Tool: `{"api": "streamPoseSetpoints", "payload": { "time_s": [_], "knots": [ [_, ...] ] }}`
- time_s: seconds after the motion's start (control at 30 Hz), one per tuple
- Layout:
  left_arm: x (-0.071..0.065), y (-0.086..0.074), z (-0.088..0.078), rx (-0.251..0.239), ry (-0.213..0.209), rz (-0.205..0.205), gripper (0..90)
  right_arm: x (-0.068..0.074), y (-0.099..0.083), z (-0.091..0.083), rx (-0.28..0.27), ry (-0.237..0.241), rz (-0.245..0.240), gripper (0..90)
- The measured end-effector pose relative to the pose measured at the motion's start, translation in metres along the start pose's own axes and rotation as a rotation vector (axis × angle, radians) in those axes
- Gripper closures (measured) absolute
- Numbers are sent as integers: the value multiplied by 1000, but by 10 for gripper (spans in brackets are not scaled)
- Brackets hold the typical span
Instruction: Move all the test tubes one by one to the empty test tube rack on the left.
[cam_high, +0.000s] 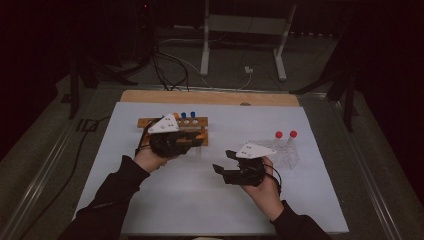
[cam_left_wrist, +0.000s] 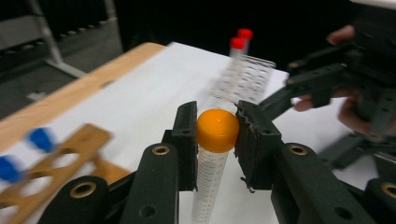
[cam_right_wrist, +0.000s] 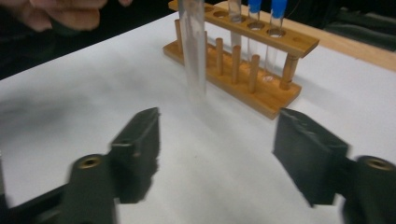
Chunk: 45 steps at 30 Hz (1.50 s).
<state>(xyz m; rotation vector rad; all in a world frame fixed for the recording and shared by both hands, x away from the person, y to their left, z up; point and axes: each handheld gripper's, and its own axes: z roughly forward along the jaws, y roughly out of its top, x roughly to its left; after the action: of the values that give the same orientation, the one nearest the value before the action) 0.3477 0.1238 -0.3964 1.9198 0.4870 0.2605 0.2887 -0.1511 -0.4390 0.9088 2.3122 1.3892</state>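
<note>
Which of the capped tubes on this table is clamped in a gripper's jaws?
The orange-capped tube, clamped just under its cap by the left gripper. The blue-capped tubes stand in the wooden rack.

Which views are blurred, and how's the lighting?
High view: dim, dark surround, white mat evenly lit. Left gripper view: orange-capped tube sharp in the left tool, wooden rack smeared. Right gripper view: right tool and the hanging tube motion-blurred.
</note>
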Motion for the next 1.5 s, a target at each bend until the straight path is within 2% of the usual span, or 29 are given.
{"api": "streamPoseSetpoints", "payload": {
  "time_s": [0.07, 0.23, 0.3, 0.33, 0.5, 0.6, 0.7, 1.03, 1.13, 1.3, 1.5],
  "knots": [
    [7, 2, -8, -8, 31, -2, 714, 1, 0, -1, -11, -14, -11, 251],
    [22, 6, -26, -17, 87, -12, 714, 2, 0, -3, -42, -35, 4, 116],
    [28, 7, -31, -20, 109, -18, 714, 1, 1, -4, -47, -31, 9, 20],
    [30, 7, -33, -18, 117, -21, 714, 1, 1, -4, -48, -26, 2, 12],
    [42, 8, -41, -21, 170, -14, 714, 1, 1, -8, -54, 6, -13, 0],
    [50, 8, -44, -26, 198, -15, 714, -1, 1, -9, -61, 21, 4, 0],
    [59, 6, -46, -34, 238, -19, 714, -2, 1, -9, -60, 18, -1, 0],
    [86, 4, -45, -70, 330, -56, 714, -2, 0, -9, -57, 21, -6, 0],
    [91, 4, -42, -81, 342, -57, 715, -2, 0, -9, -57, 28, -5, 0],
    [98, 1, -35, -71, 366, -60, 715, -2, 0, -9, -55, 27, -9, 0],
    [104, -10, -29, -70, 377, -89, 715, -4, -1, -10, -54, 29, -10, 0]
  ]
}}
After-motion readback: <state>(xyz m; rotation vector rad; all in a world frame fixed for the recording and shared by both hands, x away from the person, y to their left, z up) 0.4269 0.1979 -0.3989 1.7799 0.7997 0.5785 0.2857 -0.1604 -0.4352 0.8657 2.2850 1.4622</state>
